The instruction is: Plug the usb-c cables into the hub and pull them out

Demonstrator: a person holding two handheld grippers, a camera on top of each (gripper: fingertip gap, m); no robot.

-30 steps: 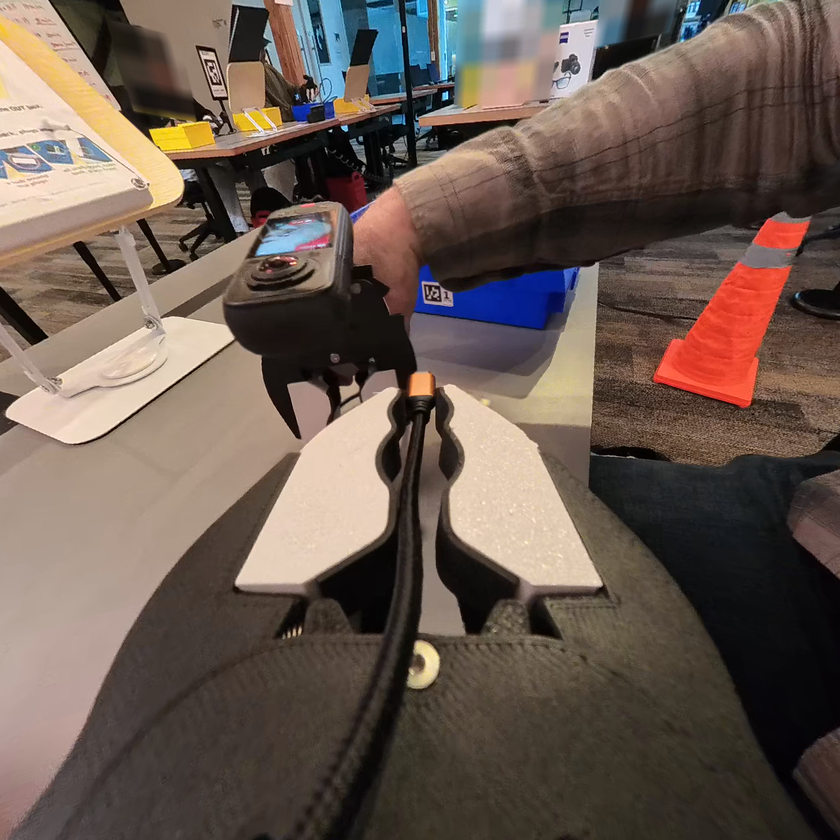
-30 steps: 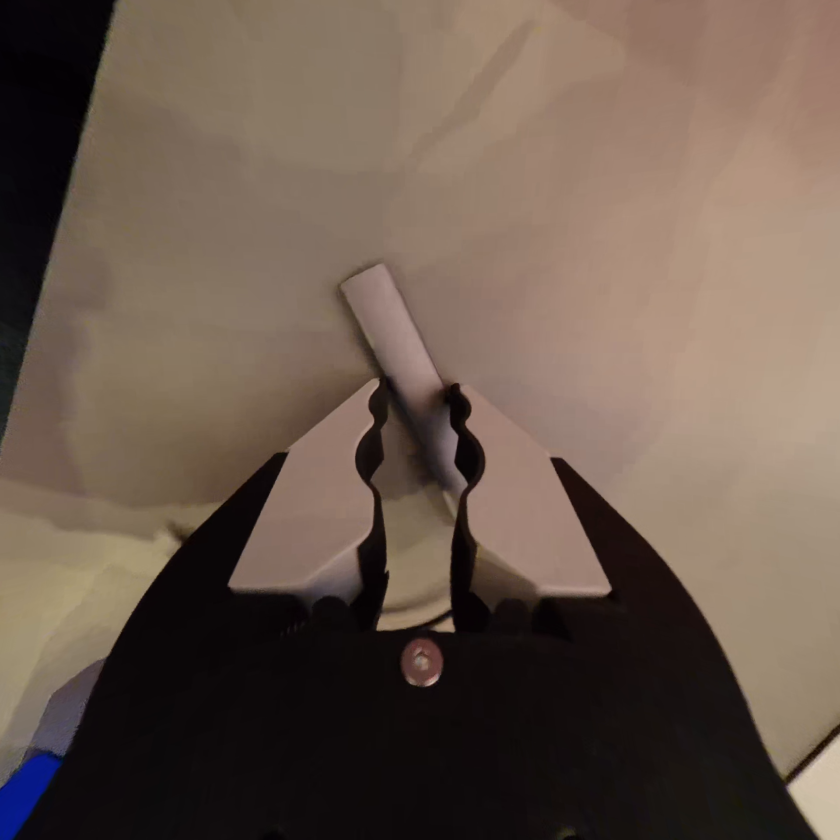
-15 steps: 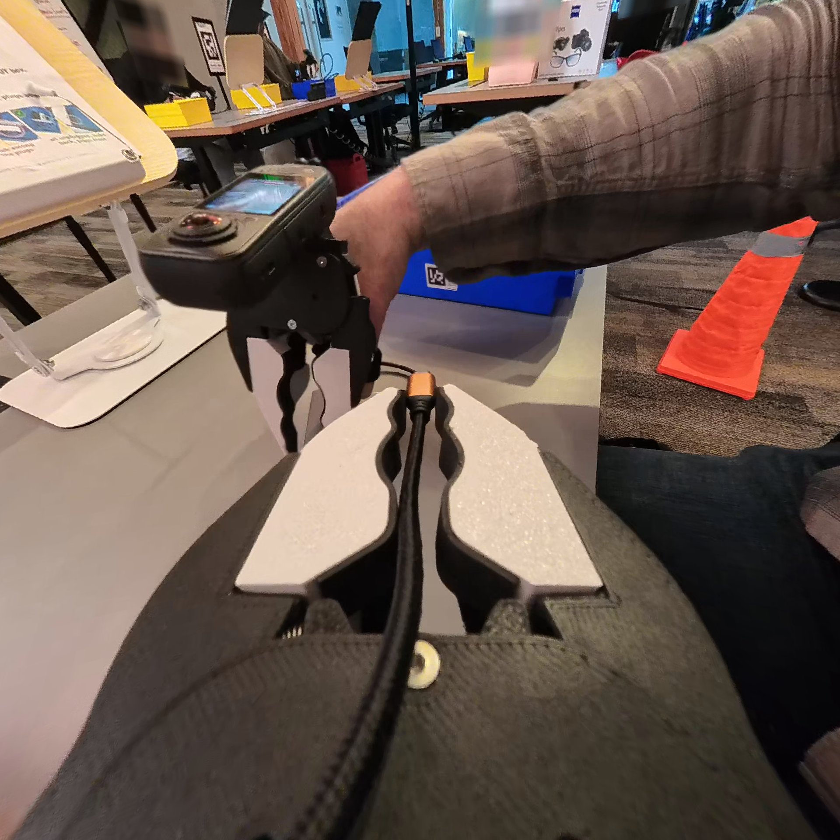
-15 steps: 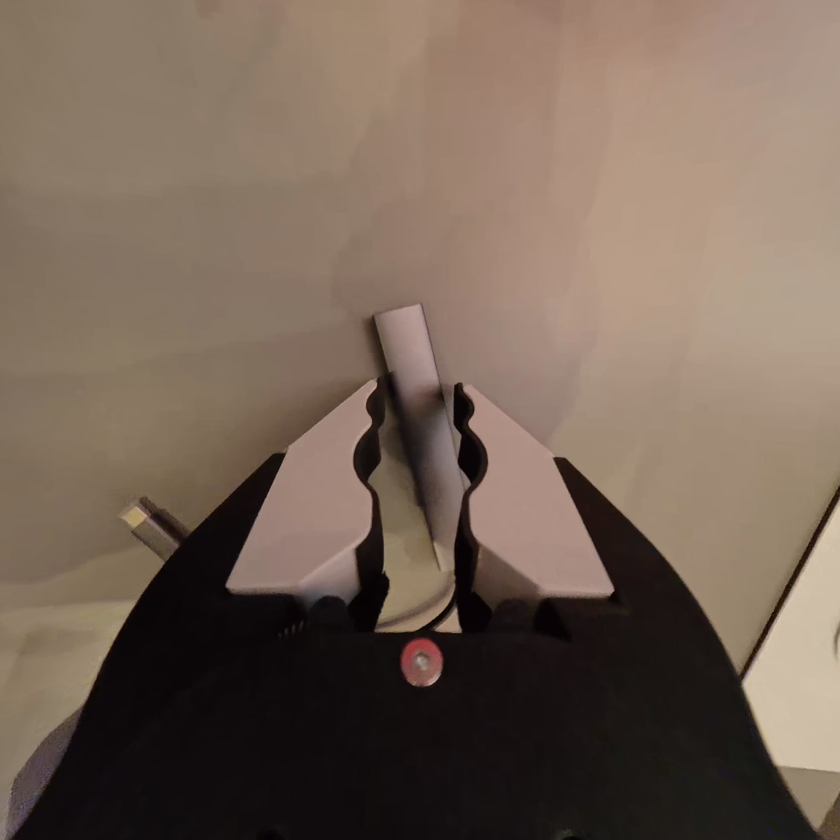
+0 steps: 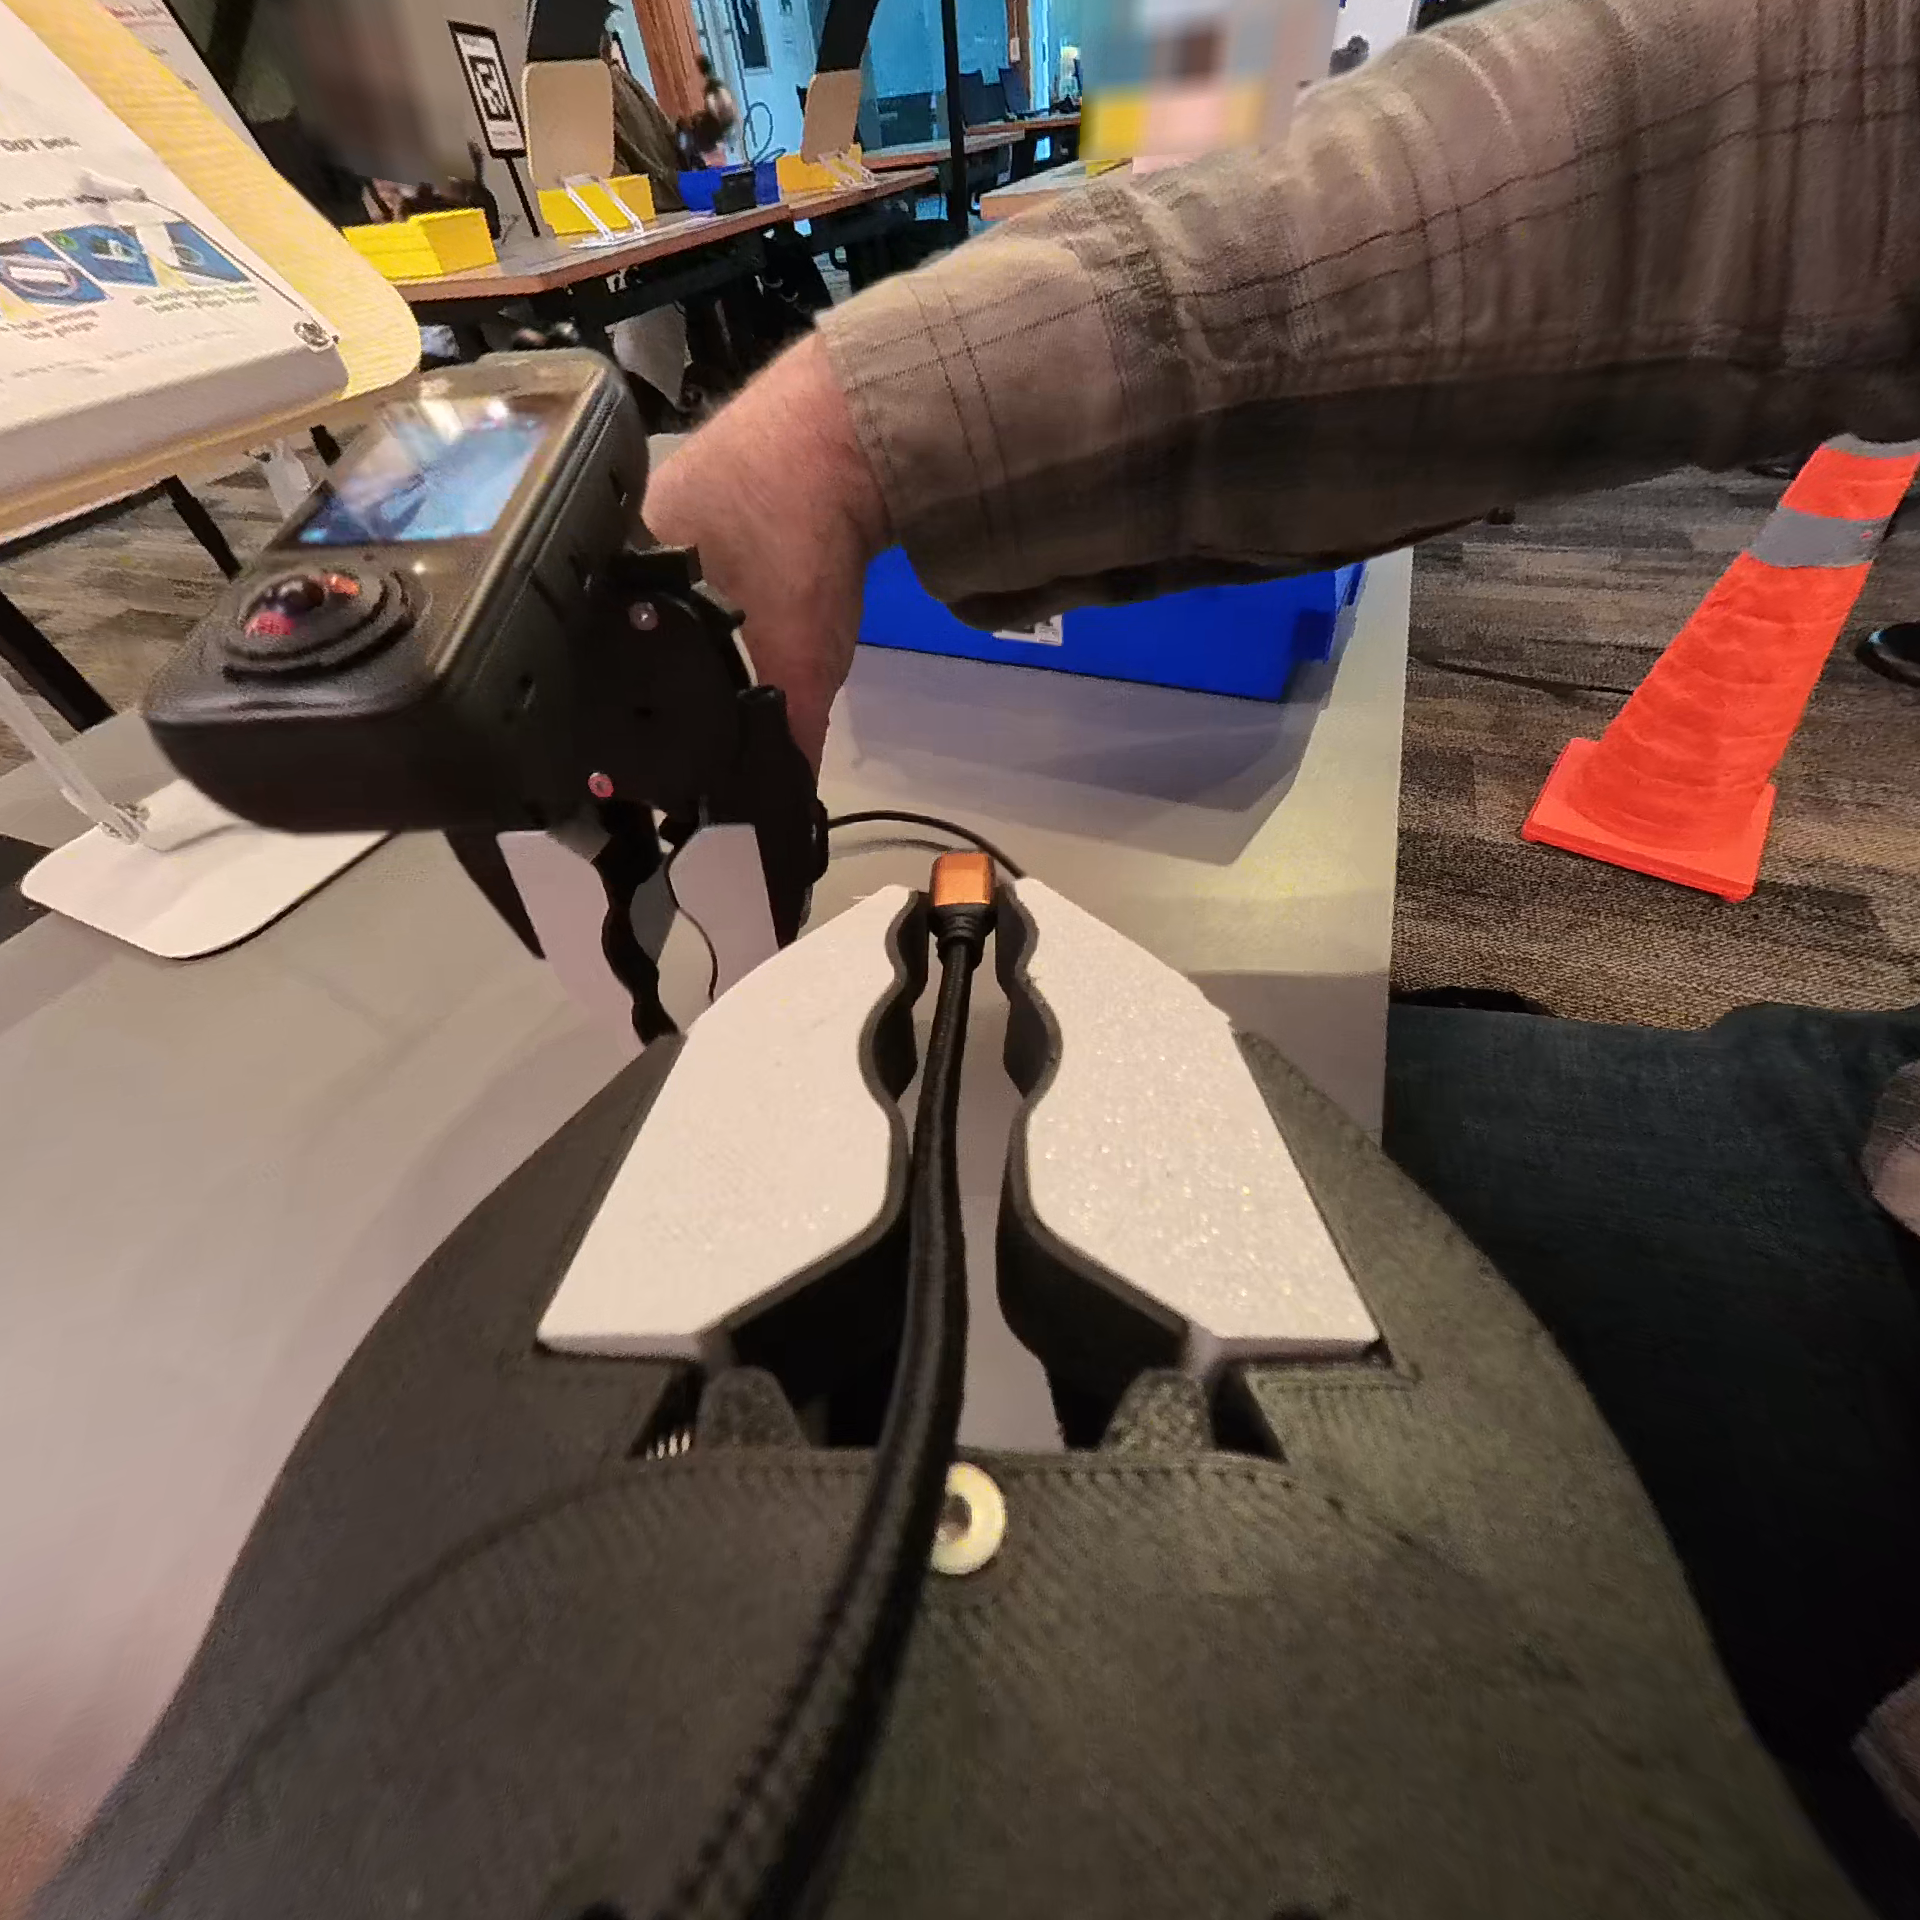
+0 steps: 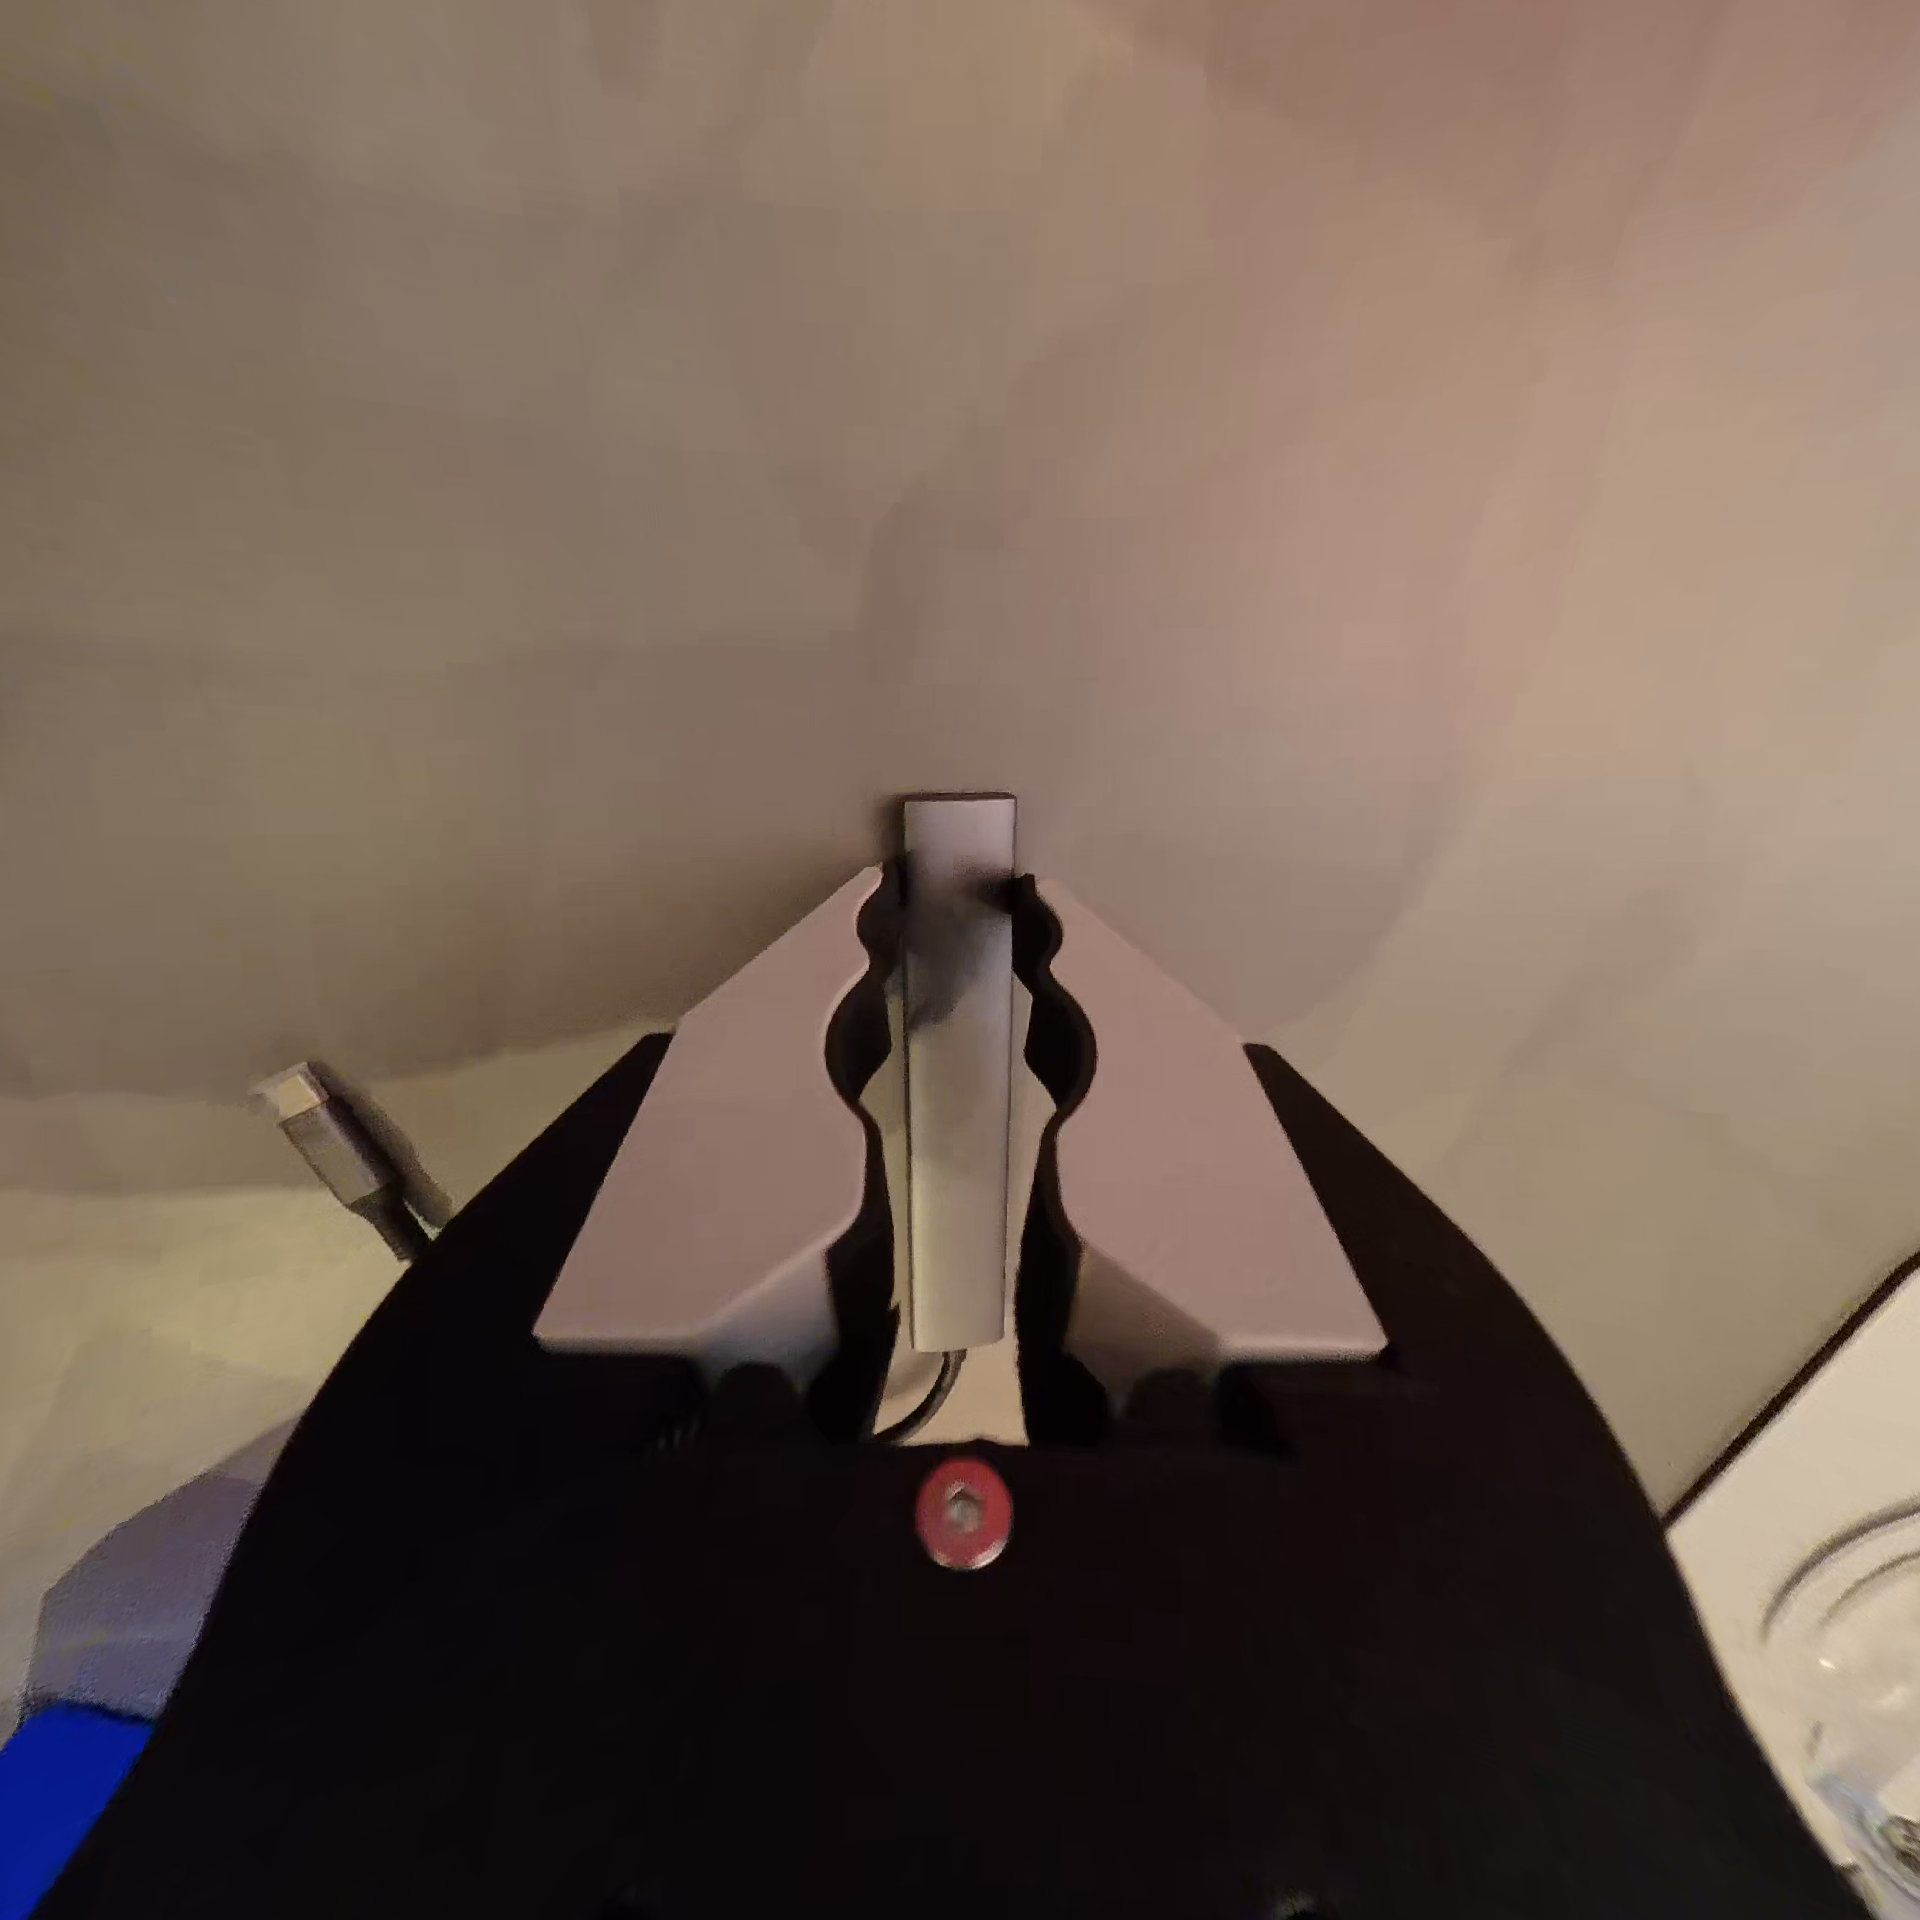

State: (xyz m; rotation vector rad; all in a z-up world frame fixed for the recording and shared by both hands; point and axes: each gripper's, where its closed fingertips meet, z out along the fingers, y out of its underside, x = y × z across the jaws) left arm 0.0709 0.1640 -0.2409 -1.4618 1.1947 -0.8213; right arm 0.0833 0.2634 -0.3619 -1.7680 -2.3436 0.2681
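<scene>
The left gripper [image 5: 961,914] pinches a black braided usb-c cable [image 5: 935,1143] above the grey bench [image 5: 260,1143] in an office, while ahead-left the right gripper [image 6: 956,883] clamps the silver hub [image 6: 958,1091].

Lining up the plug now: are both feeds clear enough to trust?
Left wrist view: bright, the orange-tipped cable sharp, the other tool slightly motion-blurred, edges fisheye-bent. Right wrist view: dim, brownish, shadowed; the hub shows, its ports do not.
</scene>
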